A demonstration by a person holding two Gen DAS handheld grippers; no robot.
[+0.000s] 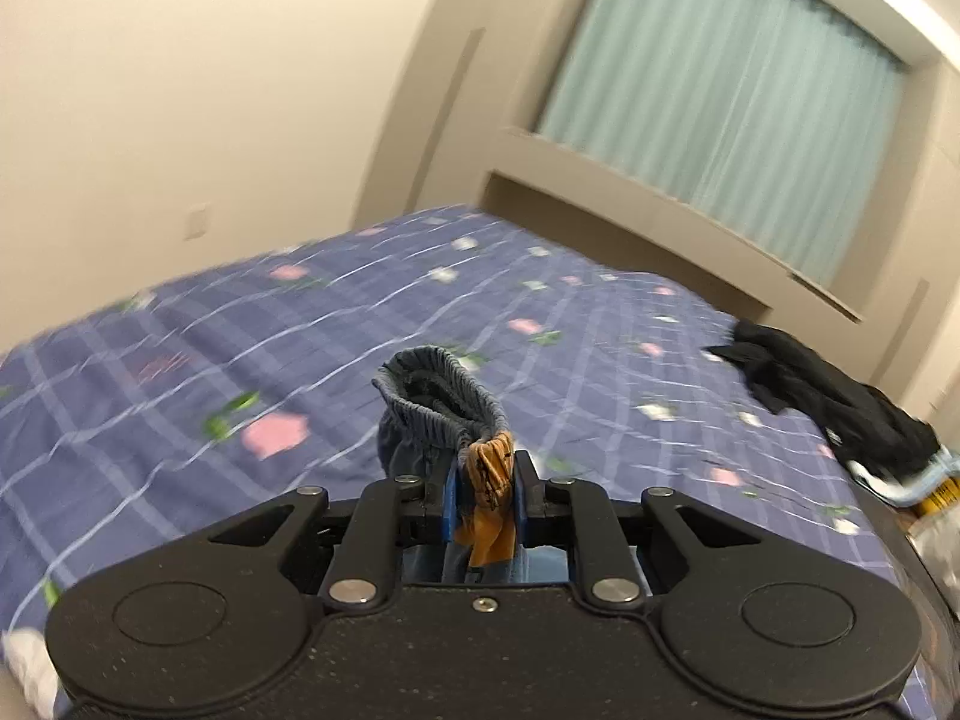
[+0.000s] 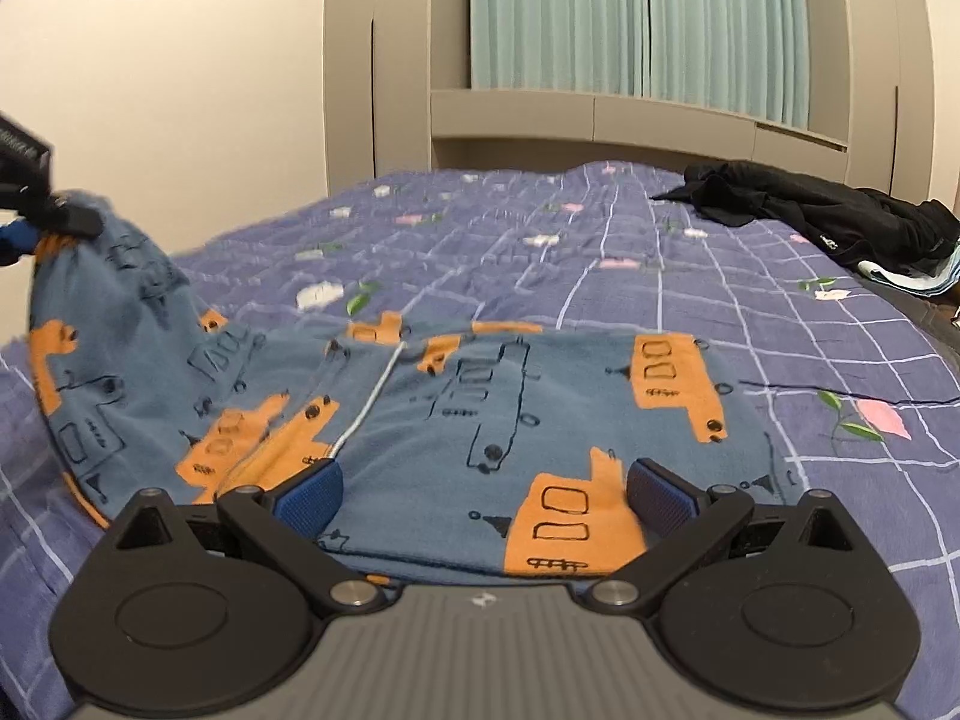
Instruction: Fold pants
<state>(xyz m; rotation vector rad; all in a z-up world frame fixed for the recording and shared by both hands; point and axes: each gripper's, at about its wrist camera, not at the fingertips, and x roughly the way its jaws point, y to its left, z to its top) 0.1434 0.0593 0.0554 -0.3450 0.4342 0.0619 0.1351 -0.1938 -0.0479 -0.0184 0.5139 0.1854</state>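
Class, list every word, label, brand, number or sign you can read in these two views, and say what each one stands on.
No text can be read for certain.
Black clothing: a small white mark, too small to read.
Left gripper body at the frame edge: faint pale lettering, blurred.
Yellow item at the bed's edge: dark print, too blurred to read.
Pants: drawn vehicles only, no words.

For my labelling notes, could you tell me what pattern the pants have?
The pants are blue with orange and black-outlined vehicle prints, clearest in the right wrist view.

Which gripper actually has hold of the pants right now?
The left gripper: shut on the pants near the waistband. The right gripper is open over them.
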